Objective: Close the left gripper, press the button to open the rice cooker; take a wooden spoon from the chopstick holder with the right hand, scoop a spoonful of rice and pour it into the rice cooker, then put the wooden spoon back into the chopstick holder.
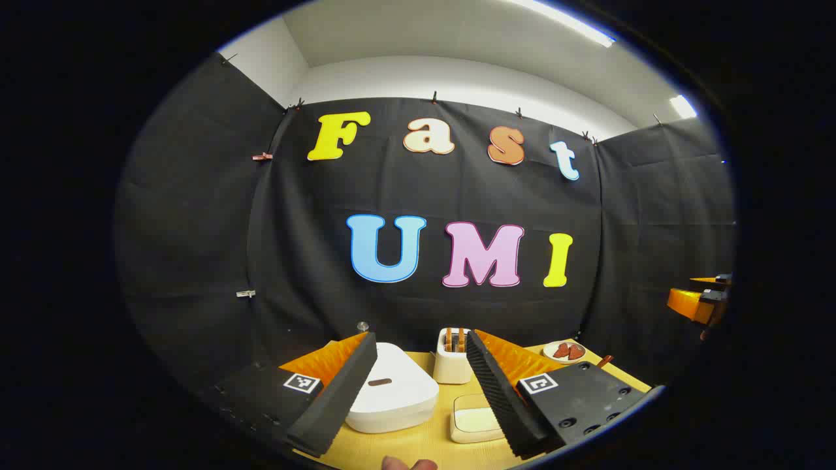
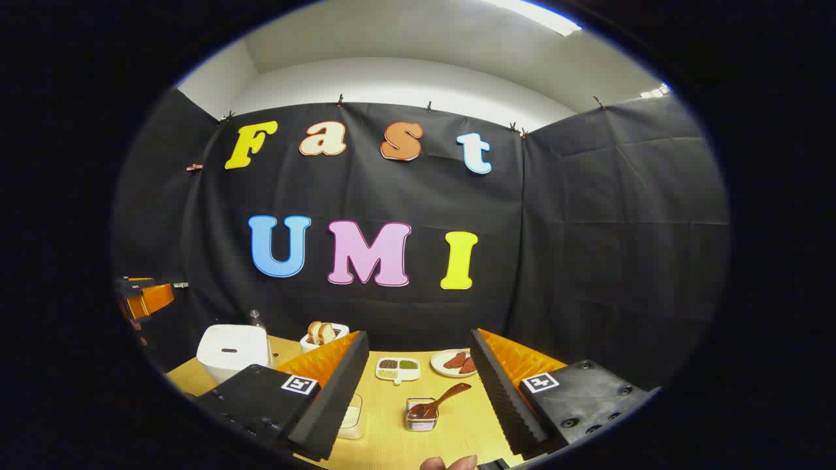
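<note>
Both grippers, left [image 1: 418, 385] & right [image 2: 418, 385], hover over table [image 2: 392, 444], jaws spread (nothing held).

From the right gripper view I see the rice cooker [image 2: 232, 350] at the tabletop's [image 2: 392, 437] far left, the chopstick holder [image 2: 323, 337] just right of it by the back wall. A divided dish [image 2: 397, 369] and a plate [image 2: 455, 363] sit mid-table; nearer me, a small container [image 2: 421, 416] holds a spoon [image 2: 439, 401].
</note>
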Motion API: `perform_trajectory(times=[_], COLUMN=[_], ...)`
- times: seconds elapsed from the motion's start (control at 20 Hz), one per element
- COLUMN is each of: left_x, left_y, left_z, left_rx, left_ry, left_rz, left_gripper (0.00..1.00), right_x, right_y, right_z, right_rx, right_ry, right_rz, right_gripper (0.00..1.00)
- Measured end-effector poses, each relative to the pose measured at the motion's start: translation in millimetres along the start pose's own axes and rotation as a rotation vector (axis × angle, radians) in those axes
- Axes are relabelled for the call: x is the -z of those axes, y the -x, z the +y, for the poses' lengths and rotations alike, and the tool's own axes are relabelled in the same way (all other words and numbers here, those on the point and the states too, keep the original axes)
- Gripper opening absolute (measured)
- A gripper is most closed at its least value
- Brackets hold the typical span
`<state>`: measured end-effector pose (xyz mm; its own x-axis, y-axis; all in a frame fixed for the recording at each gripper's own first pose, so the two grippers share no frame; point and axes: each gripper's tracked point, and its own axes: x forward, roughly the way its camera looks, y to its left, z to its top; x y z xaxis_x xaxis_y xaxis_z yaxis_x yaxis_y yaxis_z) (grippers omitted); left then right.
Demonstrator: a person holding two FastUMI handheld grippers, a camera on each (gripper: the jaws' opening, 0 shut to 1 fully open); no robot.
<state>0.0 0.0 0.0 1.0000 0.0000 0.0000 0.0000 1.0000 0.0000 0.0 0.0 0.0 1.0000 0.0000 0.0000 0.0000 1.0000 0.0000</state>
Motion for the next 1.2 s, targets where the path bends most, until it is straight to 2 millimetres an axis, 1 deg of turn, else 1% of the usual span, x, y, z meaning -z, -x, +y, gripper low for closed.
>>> perform_trajectory(times=[0.15,0.25,0.5,0.55,0.65,0.8,0.9,1.0,1.2], left_x=[0.8,2.5,3.0,5.7,11.2,12.4,16.9,24.6,31.2], left_y=[-13.0,-17.3,-22.2,-23.8,-28.6,-34.2,-40.3,-48.1,-57.0], left_z=[5.4,6.3,5.5,4.4,3.6,5.3,5.1,2.9,-4.0], left_rx=[-0.016,-0.024,-0.023,-0.022,-0.025,-0.031,-0.036,-0.042,-0.055], left_ry=[-0.018,-0.028,-0.035,-0.033,-0.031,-0.024,-0.018,-0.015,-0.018], left_rz=[-0.004,0.001,-0.011,-0.013,-0.013,-0.045,-0.060,-0.060,-0.065], left_gripper=[0.95,0.95,0.95,0.95,0.95,0.95,0.95,0.95,0.95], right_x=[11.1,14.6,13.3,14.0,16.5,19.8,21.1,21.8,27.4], right_y=[-5.4,-9.1,-15.6,-17.5,-22.3,-33.3,-42.5,-50.9,-60.9], right_z=[-6.4,-8.0,-2.1,-2.1,0.4,2.9,6.8,15.5,27.9], right_rx=[0.009,0.010,-0.007,-0.010,-0.017,-0.018,-0.023,-0.044,-0.087], right_ry=[-0.004,-0.017,0.001,0.012,0.016,0.024,0.073,0.109,0.087], right_rz=[0.023,0.026,0.001,-0.003,-0.005,-0.016,-0.037,-0.061,-0.064], right_gripper=[0.96,0.98,0.97,0.97,0.98,0.98,0.98,0.97,0.97])
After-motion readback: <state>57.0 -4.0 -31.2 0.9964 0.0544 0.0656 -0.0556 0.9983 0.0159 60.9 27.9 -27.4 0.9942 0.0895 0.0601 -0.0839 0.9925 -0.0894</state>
